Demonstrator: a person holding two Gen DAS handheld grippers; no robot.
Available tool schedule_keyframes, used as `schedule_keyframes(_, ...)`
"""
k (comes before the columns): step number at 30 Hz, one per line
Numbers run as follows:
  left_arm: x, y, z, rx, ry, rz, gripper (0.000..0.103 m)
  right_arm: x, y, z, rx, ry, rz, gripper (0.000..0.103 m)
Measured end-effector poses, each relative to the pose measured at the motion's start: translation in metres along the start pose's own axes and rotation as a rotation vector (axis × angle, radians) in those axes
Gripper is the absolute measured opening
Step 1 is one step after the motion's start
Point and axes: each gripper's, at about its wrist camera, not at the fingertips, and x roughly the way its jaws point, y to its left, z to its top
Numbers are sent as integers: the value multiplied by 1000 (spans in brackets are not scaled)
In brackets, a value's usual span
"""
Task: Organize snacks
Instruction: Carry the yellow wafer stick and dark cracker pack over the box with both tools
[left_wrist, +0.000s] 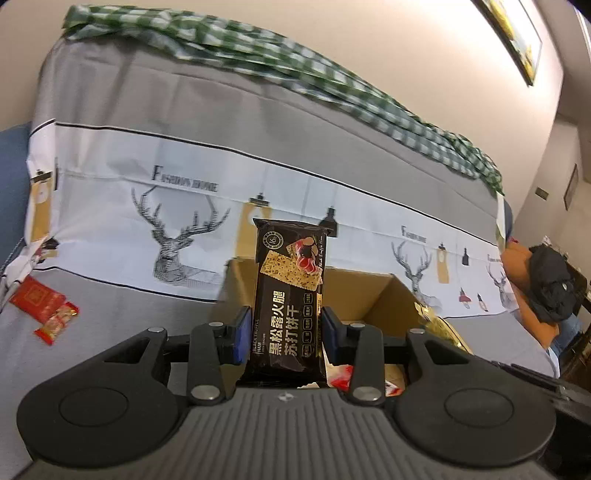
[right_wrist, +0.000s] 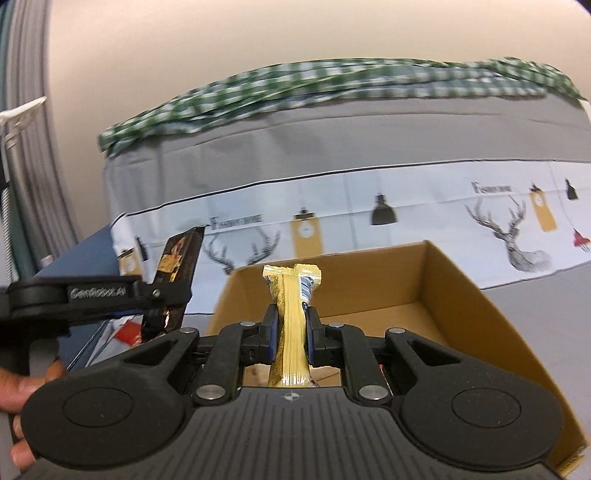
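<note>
Cardboard box (right_wrist: 461, 295) sits ahead on the bed; left gripper (left_wrist: 286, 334) clamps the black cracker pack (left_wrist: 290, 295), right gripper (right_wrist: 291, 328) pinches the yellow bar (right_wrist: 291, 314). Best carry both over the opening before releasing.

Matte black left gripper (left_wrist: 284, 332) with blue pads, silver rivets, ribbed housing

A black cracker packet (left_wrist: 288, 299) with gold lettering stands upright, near the cardboard box's (right_wrist: 461, 291) left wall. A slim yellow snack packet (right_wrist: 291, 328) stands upright over the open box's near edge. Two red packets (left_wrist: 46, 308) lie far left on the grey cover.
</note>
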Motion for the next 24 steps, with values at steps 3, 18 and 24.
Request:
schedule_keyframes(3,2,-11,-5,8,-8,-6,43,1,-11,0,21,-5,-19,15)
schedule_keyframes(18,5,-41,-14,82,-11,-79,43,1,-30,3,52,-31,-80,15)
schedule_keyframes(24,5,-40,-14,90,-7,-83,43,1,-30,3,52,-30,-84,15)
